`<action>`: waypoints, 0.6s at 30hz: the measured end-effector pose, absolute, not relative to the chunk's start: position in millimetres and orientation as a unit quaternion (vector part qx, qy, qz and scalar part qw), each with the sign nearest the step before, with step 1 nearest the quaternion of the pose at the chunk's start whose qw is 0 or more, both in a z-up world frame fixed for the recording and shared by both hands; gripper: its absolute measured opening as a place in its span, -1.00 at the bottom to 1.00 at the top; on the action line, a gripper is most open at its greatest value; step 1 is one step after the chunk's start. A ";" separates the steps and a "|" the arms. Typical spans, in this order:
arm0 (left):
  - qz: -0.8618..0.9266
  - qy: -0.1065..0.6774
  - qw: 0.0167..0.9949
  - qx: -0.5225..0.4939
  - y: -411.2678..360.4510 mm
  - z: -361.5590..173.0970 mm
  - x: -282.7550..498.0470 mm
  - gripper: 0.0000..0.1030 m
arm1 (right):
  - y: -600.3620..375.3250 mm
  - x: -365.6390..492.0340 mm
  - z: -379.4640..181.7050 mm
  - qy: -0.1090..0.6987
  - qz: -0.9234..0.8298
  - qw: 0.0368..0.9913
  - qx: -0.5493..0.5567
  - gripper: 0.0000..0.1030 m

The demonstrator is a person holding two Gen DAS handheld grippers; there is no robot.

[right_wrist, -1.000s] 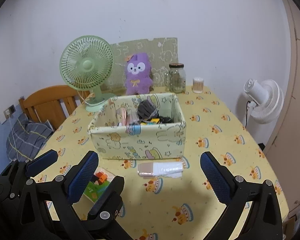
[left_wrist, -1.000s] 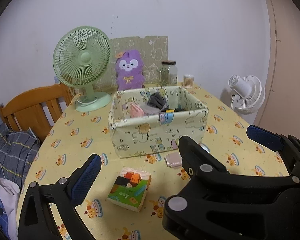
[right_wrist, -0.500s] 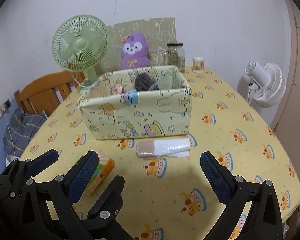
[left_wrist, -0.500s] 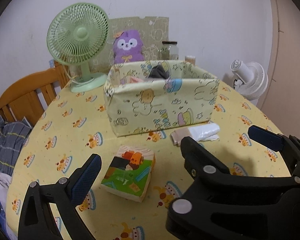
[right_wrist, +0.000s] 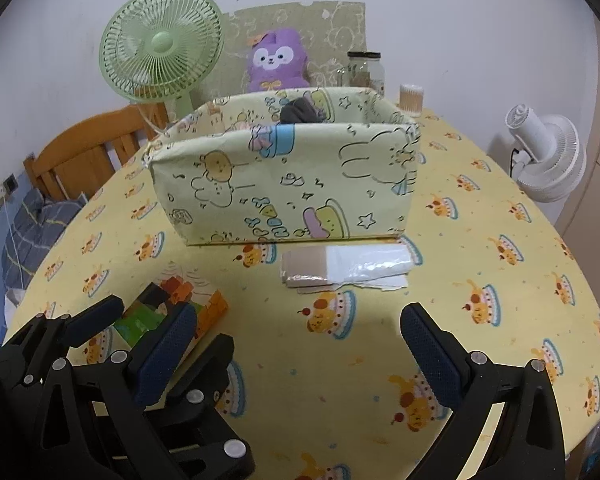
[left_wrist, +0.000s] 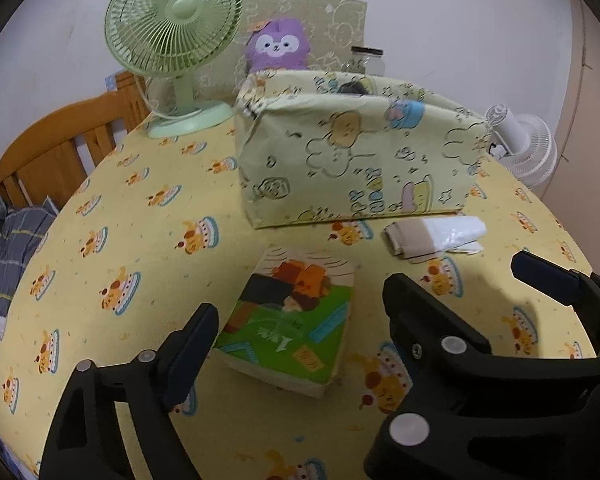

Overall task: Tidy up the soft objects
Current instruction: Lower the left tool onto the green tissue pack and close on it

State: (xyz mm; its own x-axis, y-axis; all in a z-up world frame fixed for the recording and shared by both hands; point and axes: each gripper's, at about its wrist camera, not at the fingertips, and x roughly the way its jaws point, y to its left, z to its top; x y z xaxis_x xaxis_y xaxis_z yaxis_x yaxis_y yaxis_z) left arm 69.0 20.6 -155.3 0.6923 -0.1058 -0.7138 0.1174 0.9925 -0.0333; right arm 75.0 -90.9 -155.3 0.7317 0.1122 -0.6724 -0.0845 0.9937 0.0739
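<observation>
Left gripper jaws just been closing, straddling tissue pack, pads not touching; soft pack may squash or slip. Right gripper open, empty, near wrapped pack

light: dim, even indoor | shadows: soft, on tabletop beneath jaws | glare: faint on plastic packet | blur: slight | edges: strong fisheye bending, black corners
</observation>
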 end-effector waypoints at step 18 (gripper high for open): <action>-0.044 0.393 0.918 0.004 18.8 -155.8 73.3 0.17 | -93.8 81.1 -158.9 0.371 0.059 0.926 0.032 1.00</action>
